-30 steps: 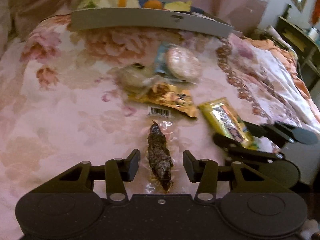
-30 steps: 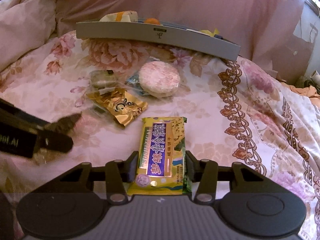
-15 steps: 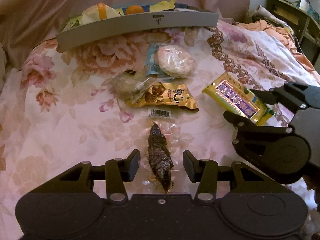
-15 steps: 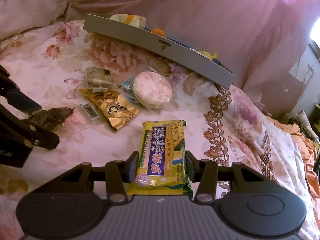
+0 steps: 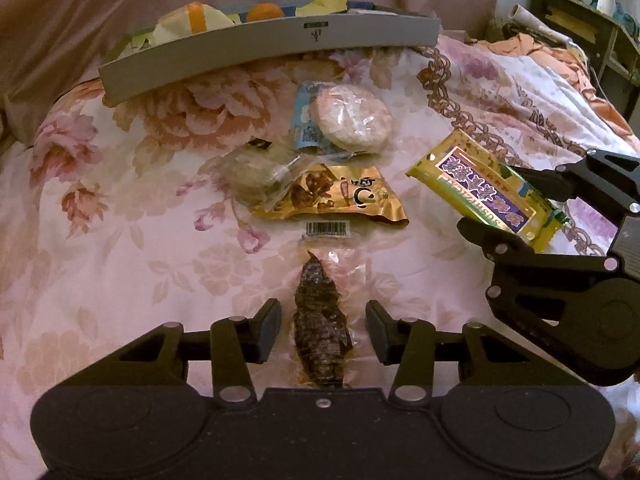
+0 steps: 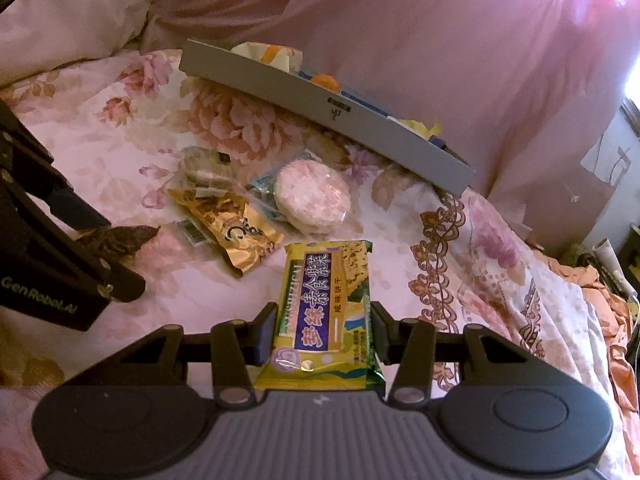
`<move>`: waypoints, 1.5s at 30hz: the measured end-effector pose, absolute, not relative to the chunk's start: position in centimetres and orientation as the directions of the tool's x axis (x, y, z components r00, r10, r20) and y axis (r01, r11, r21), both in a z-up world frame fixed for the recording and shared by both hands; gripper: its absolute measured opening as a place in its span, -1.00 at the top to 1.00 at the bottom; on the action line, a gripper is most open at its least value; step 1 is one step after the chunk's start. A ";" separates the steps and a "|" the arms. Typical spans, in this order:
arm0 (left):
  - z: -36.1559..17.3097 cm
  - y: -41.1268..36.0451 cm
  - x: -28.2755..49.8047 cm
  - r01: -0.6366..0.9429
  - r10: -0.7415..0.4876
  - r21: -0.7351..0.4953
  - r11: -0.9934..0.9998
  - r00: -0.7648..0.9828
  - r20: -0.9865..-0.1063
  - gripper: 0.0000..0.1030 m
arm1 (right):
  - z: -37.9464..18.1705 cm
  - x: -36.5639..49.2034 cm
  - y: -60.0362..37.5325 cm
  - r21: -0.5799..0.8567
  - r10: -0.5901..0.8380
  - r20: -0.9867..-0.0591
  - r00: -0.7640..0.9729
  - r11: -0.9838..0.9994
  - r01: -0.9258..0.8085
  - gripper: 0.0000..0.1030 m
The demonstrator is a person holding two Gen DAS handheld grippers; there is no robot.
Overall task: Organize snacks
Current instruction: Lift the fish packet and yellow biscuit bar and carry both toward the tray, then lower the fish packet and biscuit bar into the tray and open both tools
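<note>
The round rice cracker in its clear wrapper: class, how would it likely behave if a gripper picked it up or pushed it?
The rice cracker looks puffed and thin, so probably light and brittle; a hard squeeze could crack it. Its glossy wrapper may slip between fingers. Lying flat on the soft bedspread, it would likely slide rather than roll.

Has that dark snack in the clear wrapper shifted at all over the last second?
No. The dark snack in clear wrap lies just below the gold packet, with the same small gap between them as before.
</note>
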State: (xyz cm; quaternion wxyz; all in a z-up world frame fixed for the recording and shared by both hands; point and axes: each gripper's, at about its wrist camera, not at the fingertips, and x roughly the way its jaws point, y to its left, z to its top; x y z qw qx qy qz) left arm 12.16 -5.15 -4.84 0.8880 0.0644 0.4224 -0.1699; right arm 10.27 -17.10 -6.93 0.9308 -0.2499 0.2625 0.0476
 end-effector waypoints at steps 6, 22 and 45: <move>-3.8 -5.2 11.1 0.350 -0.272 -0.054 0.935 0.613 -0.742 0.07 | -6.5 9.7 -16.8 -0.467 -0.034 -0.468 0.883 0.858 -0.215 -0.01; 1.0 -5.3 10.4 0.322 -0.280 -0.041 0.946 0.746 -0.605 0.07 | -4.2 9.4 -17.7 -0.478 -0.047 -0.351 0.935 0.868 -0.136 -0.01; 9.5 -4.7 28.6 0.234 -0.266 -0.128 0.964 0.848 -0.458 0.07 | 2.8 24.4 -19.2 -0.361 0.045 -0.233 0.971 0.924 -0.129 -0.01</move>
